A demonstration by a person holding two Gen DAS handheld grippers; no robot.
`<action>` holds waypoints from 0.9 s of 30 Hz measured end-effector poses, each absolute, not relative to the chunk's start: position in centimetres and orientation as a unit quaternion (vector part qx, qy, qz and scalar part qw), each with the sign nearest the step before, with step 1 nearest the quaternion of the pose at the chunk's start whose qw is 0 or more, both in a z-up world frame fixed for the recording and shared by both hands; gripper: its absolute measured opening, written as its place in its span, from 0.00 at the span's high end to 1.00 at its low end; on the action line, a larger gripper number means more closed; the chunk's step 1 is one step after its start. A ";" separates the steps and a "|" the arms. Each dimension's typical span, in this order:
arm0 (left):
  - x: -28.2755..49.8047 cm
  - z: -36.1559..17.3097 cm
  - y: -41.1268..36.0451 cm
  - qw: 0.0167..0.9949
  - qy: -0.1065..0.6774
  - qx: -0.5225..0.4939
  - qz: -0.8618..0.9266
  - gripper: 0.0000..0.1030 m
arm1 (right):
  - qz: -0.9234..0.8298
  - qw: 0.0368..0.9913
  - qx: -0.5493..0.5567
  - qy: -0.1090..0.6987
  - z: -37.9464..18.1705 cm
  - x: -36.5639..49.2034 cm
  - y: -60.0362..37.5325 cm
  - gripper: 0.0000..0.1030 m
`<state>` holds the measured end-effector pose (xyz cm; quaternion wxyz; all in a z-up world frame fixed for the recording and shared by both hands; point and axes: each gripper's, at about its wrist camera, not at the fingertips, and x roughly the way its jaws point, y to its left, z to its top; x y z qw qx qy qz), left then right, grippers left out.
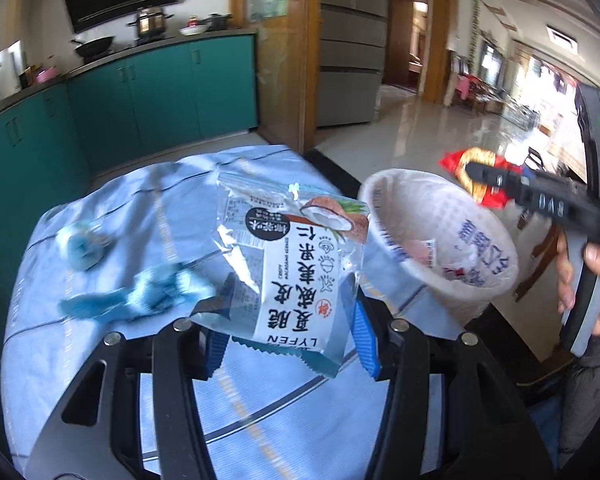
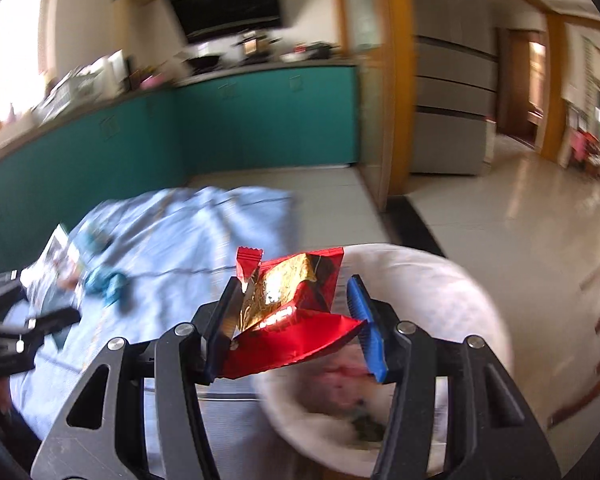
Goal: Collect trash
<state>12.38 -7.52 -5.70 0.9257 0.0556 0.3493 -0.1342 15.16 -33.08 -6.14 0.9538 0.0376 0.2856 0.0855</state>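
Note:
My left gripper [image 1: 291, 286] is shut on a white and clear snack wrapper [image 1: 300, 248] with a coconut picture, held above the blue-clothed table [image 1: 100, 360]. My right gripper [image 2: 294, 280] is shut on a crumpled red and gold wrapper [image 2: 296, 340], right over the near rim of a bin lined with a white bag [image 2: 452, 292]. In the left wrist view that bin [image 1: 428, 204] stands just right of the table, with some trash inside. The right gripper [image 1: 500, 182] hovers over the bin's far rim with the red wrapper [image 1: 456, 160].
Two crumpled blue wrappers [image 1: 80, 244] [image 1: 152, 294] lie on the cloth at the left. Teal kitchen cabinets [image 1: 160, 92] run behind the table. A wooden door frame [image 1: 300, 60] and shiny tiled floor [image 1: 420, 128] lie beyond the bin. A hand [image 1: 596, 276] holds the right gripper.

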 end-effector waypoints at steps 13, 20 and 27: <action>19.4 -8.2 -22.1 0.888 0.367 0.092 -0.261 0.42 | -0.013 0.936 0.132 0.325 -9.1 17.0 -41.1 0.53; 20.0 -9.4 -23.6 0.894 0.349 0.142 -0.242 0.14 | -0.041 0.932 0.148 0.328 -9.6 17.5 -41.7 0.47; 23.7 -4.8 -12.4 0.945 0.310 0.098 -0.038 0.10 | 0.004 0.937 0.103 0.335 -9.8 18.3 -37.4 0.29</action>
